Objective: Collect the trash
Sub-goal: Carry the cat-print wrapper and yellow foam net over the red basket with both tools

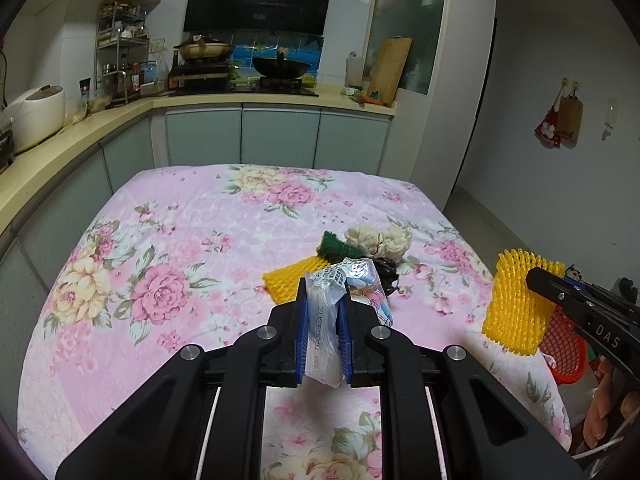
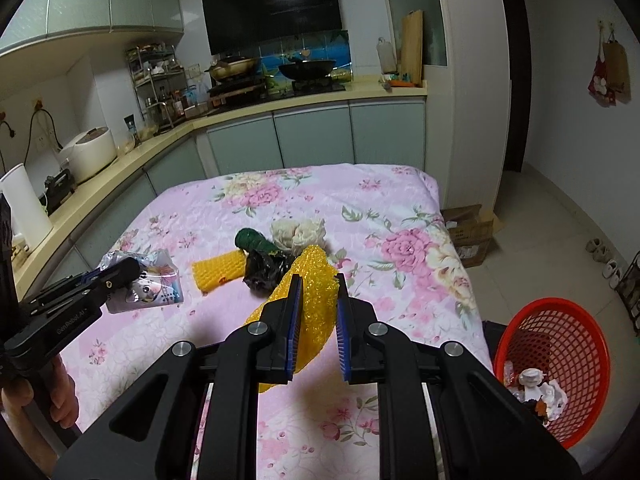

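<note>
My left gripper (image 1: 325,286) is shut on a silvery plastic wrapper (image 1: 324,320) with a cartoon print, lifted above the table. My right gripper (image 2: 318,276) is shut on a yellow foam net (image 2: 316,308) and also hangs over the table. The right wrist view shows the left gripper (image 2: 124,270) and its wrapper (image 2: 156,290) at the left. On the pink floral tablecloth (image 1: 180,220) lie a second yellow foam net (image 1: 282,284), a green scrap (image 1: 332,246), a cream crumpled wad (image 1: 380,238) and a black bag (image 2: 264,274). A red mesh basket (image 2: 560,344) with trash stands beside the table's right edge.
A kitchen counter (image 1: 120,116) wraps around the left and far sides, with a rice cooker (image 2: 90,152), a spice rack and a stove. A cardboard box (image 2: 472,232) and shoes sit on the tiled floor at the right. A hand (image 2: 60,396) holds the left gripper's handle.
</note>
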Motion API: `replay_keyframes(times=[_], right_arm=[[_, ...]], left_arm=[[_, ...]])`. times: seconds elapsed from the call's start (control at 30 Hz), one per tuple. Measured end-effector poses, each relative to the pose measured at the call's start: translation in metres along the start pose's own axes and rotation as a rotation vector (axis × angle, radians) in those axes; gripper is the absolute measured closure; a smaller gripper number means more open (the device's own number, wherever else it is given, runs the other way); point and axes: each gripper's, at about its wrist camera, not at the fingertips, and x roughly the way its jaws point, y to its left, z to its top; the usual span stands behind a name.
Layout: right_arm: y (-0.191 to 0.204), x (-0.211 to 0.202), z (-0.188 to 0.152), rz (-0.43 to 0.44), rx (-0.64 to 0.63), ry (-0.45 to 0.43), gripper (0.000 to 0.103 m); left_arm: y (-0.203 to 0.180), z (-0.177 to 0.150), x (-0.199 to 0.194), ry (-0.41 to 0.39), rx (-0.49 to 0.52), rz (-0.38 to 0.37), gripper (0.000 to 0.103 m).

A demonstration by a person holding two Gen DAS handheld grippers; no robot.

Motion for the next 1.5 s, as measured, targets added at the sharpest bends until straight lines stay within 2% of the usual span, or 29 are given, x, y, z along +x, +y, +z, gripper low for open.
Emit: replay_keyframes(times=[0.43, 0.9, 1.13, 1.5], right_arm=[[-0.013, -0.025, 0.005, -0.023, 0.012, -0.053, 0.087], [-0.048, -0.051, 0.005, -0.089, 0.054, -0.093, 0.087], [-0.079, -0.06, 0.002, -0.152, 0.105, -0.102, 0.087], [-0.14, -0.071, -0.008, -0.269, 0.193, -0.107, 0.087]], left_arm=[[-0.026, 0.006, -0.013, -0.033, 0.038, -0.029, 0.091], [-0.077, 0.012, -0.006, -0.038, 0.107, -0.11, 0.091], [-0.117, 0.013, 0.009, -0.015, 0.166, -0.173, 0.091], [-0.196, 0.008, 0.04, 0.052, 0.265, -0.311, 0.091]])
